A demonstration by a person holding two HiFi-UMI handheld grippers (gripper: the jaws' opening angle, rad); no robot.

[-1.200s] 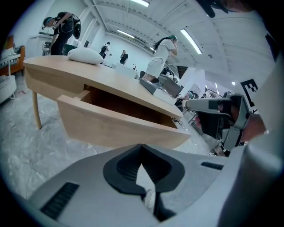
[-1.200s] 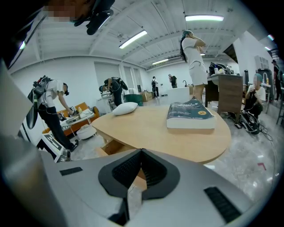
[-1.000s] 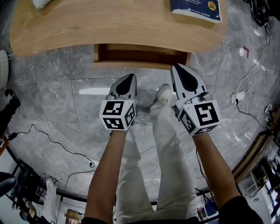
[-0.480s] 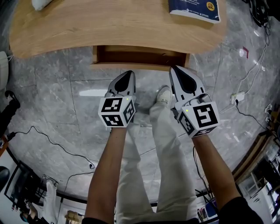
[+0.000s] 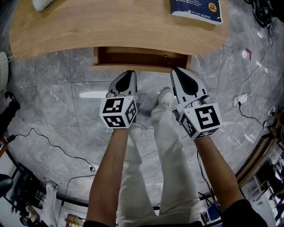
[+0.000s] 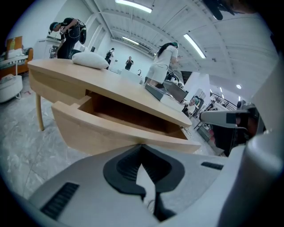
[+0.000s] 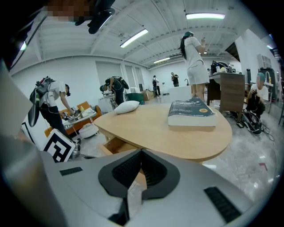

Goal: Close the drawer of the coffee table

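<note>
While the drawer (image 5: pixel 141 58) stands pulled out from under the near edge of the coffee table (image 5: pixel 111 26), its pale wooden front faces me. I have my left gripper (image 5: pixel 128 75) right up at the left half of that front, jaws pressed together on nothing. I cannot tell whether the tip touches the wood. My right gripper (image 5: pixel 176 72) sits by the drawer's right corner, jaws likewise clenched and empty. On the tabletop a dark blue book (image 5: pixel 196 9) lies at the far right and a white pillow (image 5: pixel 42 3) at the far left. Below, a white shoe (image 5: pixel 167 95) rests on the grey marble floor (image 5: pixel 53 97) between the grippers. A power strip (image 5: pixel 241 97) and cables lie off to the right.
</note>
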